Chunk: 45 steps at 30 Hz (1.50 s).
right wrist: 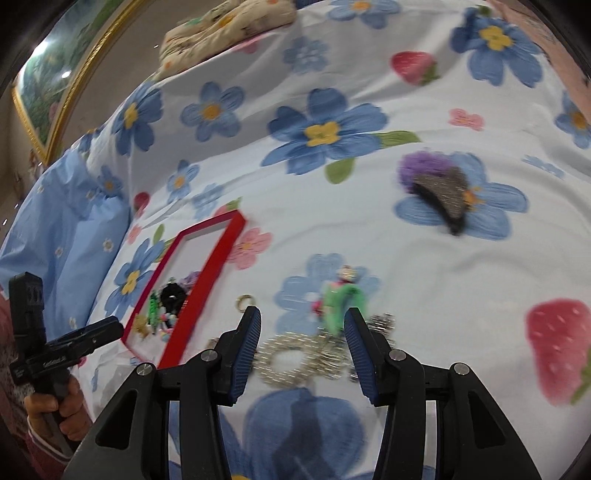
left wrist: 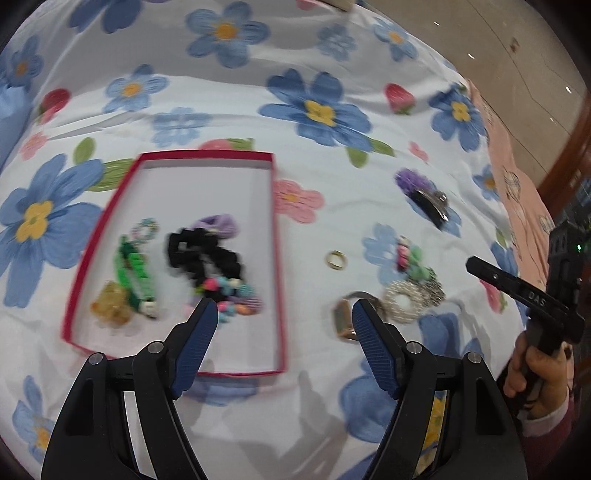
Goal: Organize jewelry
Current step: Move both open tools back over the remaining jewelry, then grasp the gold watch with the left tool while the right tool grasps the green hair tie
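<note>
A red-rimmed white tray [left wrist: 277, 229] lies on the flowered sheet and holds a black scrunchie [left wrist: 201, 254], a green clip [left wrist: 135, 273], an amber clip [left wrist: 110, 304] and a beaded bracelet [left wrist: 236, 295]. Loose on the sheet to its right lie a gold ring [left wrist: 335, 259], a silver bracelet [left wrist: 404, 301], a green bead piece [left wrist: 410, 258], a square ring [left wrist: 347, 317] and a purple-and-black hair clip [left wrist: 424, 195]. My left gripper [left wrist: 282, 314] is open and empty above the tray's near right corner. My right gripper [right wrist: 303, 323] is open over the silver bracelet [right wrist: 295, 358].
The tray [right wrist: 207, 280] shows at the left of the right wrist view, with the gold ring [right wrist: 243, 302] and the hair clip [right wrist: 439, 192] on the sheet. A pillow [right wrist: 225, 26] lies at the far edge. A light blue cloth [right wrist: 62, 221] is at the left.
</note>
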Tool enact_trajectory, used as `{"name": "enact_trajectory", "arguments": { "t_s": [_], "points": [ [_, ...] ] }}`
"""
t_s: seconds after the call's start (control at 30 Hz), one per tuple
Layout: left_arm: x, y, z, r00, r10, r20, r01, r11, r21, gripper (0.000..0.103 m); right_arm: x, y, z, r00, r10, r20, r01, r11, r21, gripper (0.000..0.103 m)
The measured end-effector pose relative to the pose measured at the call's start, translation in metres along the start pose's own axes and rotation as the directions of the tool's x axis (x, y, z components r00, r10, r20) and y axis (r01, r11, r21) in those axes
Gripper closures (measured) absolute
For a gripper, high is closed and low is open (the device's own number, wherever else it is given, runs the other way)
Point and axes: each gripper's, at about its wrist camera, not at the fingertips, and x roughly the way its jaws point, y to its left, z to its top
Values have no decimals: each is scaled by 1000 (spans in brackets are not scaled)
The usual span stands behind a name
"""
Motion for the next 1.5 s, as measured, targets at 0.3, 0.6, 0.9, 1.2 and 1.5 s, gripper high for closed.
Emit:
{"name": "enact_trajectory", "arguments": {
  "t_s": [0.3,0.6,0.9,1.2,1.5],
  "points": [
    [23,-37,-2,998,-23,-58,27,997,67,28,-1,-15,-5,1000,-17,-11,17,1000,1,53],
    [43,-50,-4,995,8,-97,3,993,115,28,13,-13,-6,1000,-8,-30,7,1000,-28,53],
    [73,-59,-6,988,8,-155,16,988,154,51,42,-9,-3,997,1,-79,-7,997,-71,59],
    [101,-60,-11,976,14,-219,25,984,174,90,71,-8,-3,991,-22,-133,8,995,-104,88],
    [89,-52,-9,982,-26,-187,52,989,138,96,58,-7,-3,995,-4,-103,-6,995,-97,95]
  ]
}}
